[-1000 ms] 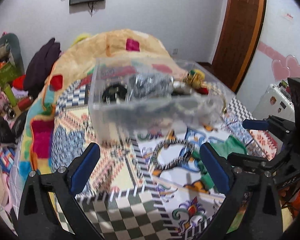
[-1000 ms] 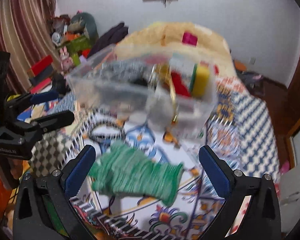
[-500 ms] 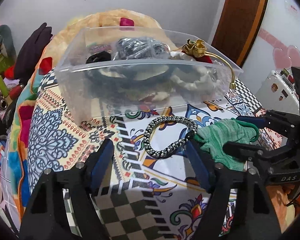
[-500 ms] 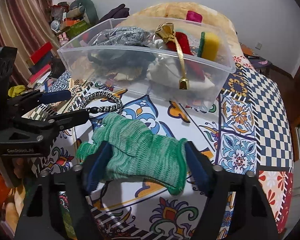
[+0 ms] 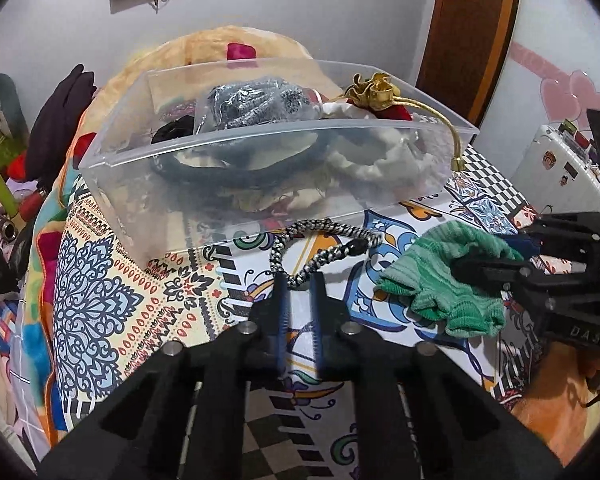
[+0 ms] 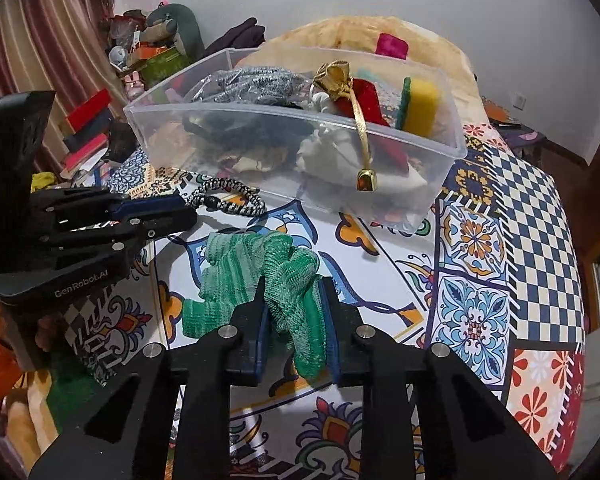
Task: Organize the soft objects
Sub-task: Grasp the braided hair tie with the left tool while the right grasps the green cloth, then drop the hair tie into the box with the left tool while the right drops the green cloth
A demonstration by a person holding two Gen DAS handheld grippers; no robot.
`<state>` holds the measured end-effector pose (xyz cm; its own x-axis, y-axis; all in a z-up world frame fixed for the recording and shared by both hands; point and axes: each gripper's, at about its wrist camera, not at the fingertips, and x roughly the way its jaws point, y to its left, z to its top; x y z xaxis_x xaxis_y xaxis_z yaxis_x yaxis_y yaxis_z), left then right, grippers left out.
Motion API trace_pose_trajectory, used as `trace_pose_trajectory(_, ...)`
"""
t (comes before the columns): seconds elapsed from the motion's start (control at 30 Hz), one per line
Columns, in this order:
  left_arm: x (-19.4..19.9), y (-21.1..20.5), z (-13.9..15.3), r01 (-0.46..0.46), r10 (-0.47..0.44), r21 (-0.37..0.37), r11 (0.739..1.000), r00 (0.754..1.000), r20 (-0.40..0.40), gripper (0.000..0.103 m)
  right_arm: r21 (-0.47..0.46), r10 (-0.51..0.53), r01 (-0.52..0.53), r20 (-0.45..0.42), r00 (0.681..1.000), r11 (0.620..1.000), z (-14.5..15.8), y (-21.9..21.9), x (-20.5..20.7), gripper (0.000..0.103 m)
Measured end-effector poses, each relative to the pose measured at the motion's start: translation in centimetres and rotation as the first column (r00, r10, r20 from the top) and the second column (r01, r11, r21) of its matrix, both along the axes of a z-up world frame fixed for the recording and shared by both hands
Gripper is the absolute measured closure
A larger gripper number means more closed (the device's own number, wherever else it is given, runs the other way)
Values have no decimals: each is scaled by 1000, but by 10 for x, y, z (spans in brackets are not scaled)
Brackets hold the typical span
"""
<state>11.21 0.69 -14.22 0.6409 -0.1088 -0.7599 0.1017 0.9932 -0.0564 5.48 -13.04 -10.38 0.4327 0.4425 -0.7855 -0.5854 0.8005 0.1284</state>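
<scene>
On the left, the left gripper (image 5: pixel 298 280) has its fingers drawn in close on the near end of the black-and-white braided hair band (image 5: pixel 324 246); it appears to be pinching the cord, though the contact itself is hard to make out. The band lies on the patterned bed cover (image 5: pixel 100 300), just in front of the clear plastic bin (image 5: pixel 260 152). It looks light and limp, so a pinch anywhere on the loop should lift it, though a thin cord may slip out. To the right, the right gripper (image 6: pixel 294 304) is closed on a bunched fold of the green knit sock (image 6: pixel 260 276), near the bin's front wall. The sock is soft and stretchy and will droop, so a thick fold is the safer hold. The bin, farther back, already holds a yellow sponge (image 6: pixel 420 104) and other soft items.
</scene>
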Motion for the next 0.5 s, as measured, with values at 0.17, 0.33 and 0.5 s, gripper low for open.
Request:
trace_pose_trajectory(0.17, -17, 2, 8, 2, -3, 25, 1000, 999, 44, 103, 20, -9, 8, 35, 999, 1000, 11, -6, -5, 84)
trace_pose_trajectory(0.33, -27, 1, 22, 45, -46, 24, 999, 998, 51, 102, 55, -24, 21, 68, 997, 998, 26, -14, -8, 84)
trace_pose_trajectory(0.5, -11, -1, 27, 29, -29, 8, 1000, 999, 32, 94, 99, -55, 46, 90, 994, 994, 39, -24, -8, 84)
